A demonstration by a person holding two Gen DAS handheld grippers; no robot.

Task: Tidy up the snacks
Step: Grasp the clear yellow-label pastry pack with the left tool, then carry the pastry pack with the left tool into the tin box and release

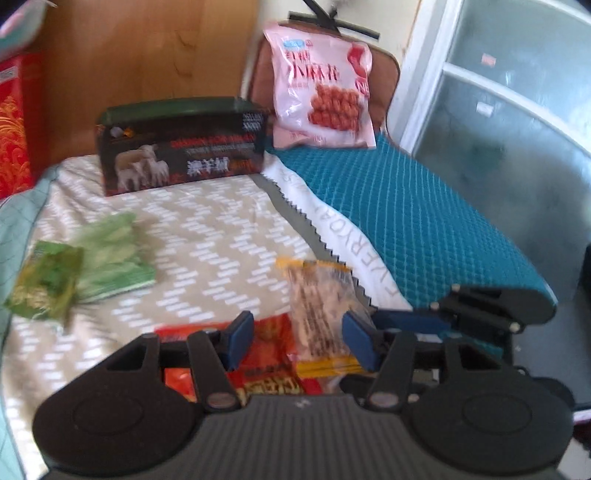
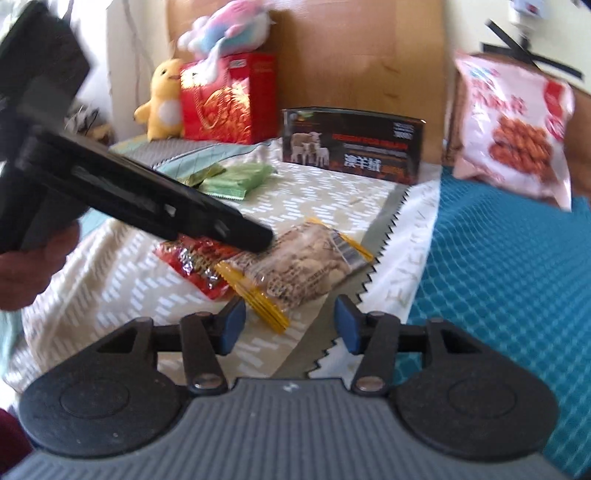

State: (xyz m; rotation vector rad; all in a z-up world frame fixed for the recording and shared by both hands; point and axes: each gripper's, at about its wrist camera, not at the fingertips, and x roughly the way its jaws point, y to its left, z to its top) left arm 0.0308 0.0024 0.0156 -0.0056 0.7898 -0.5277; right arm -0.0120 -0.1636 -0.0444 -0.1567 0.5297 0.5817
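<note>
My left gripper (image 1: 299, 341) is open over a red snack packet (image 1: 273, 354) and a clear yellow-edged biscuit packet (image 1: 325, 317) on the patterned bedspread. In the right wrist view the left gripper (image 2: 255, 238) hangs above the red packet (image 2: 192, 262) and the biscuit packet (image 2: 295, 266). My right gripper (image 2: 290, 326) is open and empty, just short of the biscuit packet. Two green packets (image 1: 85, 269) (image 2: 236, 179) lie to the left. A black box (image 1: 181, 147) (image 2: 351, 144) stands at the back. A pink snack bag (image 1: 321, 88) (image 2: 513, 125) leans at the back right.
A teal quilted mat (image 1: 406, 221) (image 2: 509, 266) covers the right side. A red gift bag (image 2: 229, 99) (image 1: 14, 122), a yellow plush (image 2: 164, 99) and a pastel plush (image 2: 229, 26) stand at the back left against a wooden headboard (image 1: 140, 51). A glass door (image 1: 517, 92) is far right.
</note>
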